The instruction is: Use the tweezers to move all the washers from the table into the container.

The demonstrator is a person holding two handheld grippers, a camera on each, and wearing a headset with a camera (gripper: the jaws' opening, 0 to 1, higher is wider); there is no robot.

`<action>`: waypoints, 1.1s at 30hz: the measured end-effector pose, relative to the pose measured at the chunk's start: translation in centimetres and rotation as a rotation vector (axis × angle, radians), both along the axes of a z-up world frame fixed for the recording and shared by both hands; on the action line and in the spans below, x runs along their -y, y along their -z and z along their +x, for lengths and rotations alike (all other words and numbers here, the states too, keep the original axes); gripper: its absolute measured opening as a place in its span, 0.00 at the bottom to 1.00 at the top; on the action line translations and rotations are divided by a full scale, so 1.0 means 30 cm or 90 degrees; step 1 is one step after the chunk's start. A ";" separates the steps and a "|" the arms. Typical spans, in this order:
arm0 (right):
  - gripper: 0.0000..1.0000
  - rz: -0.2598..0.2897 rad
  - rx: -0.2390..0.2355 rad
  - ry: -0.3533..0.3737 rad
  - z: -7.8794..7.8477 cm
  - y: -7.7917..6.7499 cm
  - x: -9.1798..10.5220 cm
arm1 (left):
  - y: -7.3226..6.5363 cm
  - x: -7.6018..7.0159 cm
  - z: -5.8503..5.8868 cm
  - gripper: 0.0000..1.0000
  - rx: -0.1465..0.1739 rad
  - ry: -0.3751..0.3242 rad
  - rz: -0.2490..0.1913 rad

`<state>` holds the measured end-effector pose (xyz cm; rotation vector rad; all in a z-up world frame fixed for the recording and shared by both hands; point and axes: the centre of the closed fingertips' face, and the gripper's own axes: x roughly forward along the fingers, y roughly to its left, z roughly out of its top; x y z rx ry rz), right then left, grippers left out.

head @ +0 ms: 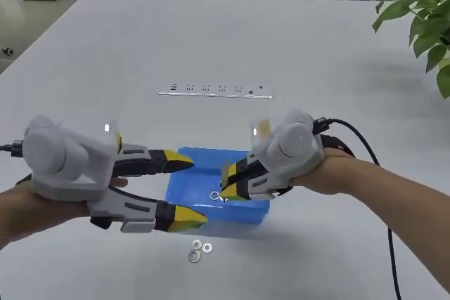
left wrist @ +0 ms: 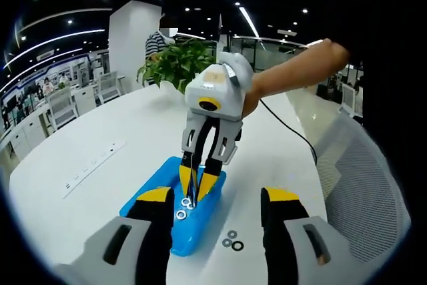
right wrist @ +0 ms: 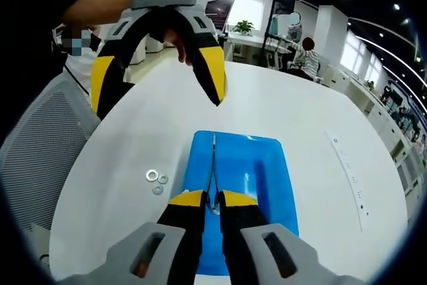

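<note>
Over container (head: 211, 156) near wall | right gripper (head: 228, 186) clenched on tweezers (right wrist: 213, 161), tips down | left gripper (head: 195, 191) spread, empty | three washers (head: 199, 249) lie just outside, toward table (head: 337, 75) near edge

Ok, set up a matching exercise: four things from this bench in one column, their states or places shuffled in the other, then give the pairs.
Things
1. left tool
2. right tool
3. three loose washers
4. container

States or places
A. shut on the tweezers
B. blue, lying beneath the tweezers
C. open, holding nothing
D. on the white table, just outside the container

Pairs: 1-C, 2-A, 3-D, 4-B
</note>
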<state>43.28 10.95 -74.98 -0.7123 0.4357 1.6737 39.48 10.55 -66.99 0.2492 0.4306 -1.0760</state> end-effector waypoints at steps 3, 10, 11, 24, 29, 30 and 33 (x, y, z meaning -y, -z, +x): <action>0.09 0.000 -0.003 -0.001 0.004 0.009 0.001 | 0.006 0.004 0.022 0.49 0.004 0.004 0.007; 0.09 0.003 -0.010 -0.007 0.007 0.024 0.000 | 0.024 0.014 0.071 0.35 0.015 0.014 0.028; 0.09 0.005 -0.004 -0.010 0.009 0.025 -0.001 | 0.027 0.015 0.077 0.33 0.016 0.015 0.031; 0.10 0.000 -0.008 -0.015 0.009 0.047 -0.002 | 0.065 0.061 0.150 0.15 0.034 0.041 0.060; 0.10 0.000 -0.009 -0.016 0.011 0.047 -0.003 | 0.080 0.075 0.154 0.11 0.031 0.053 0.067; 0.10 0.000 -0.009 -0.018 0.010 0.046 -0.003 | 0.078 0.078 0.155 0.11 0.032 0.054 0.065; 0.10 0.000 -0.008 -0.015 0.014 0.047 -0.003 | 0.079 0.081 0.157 0.07 0.031 0.058 0.064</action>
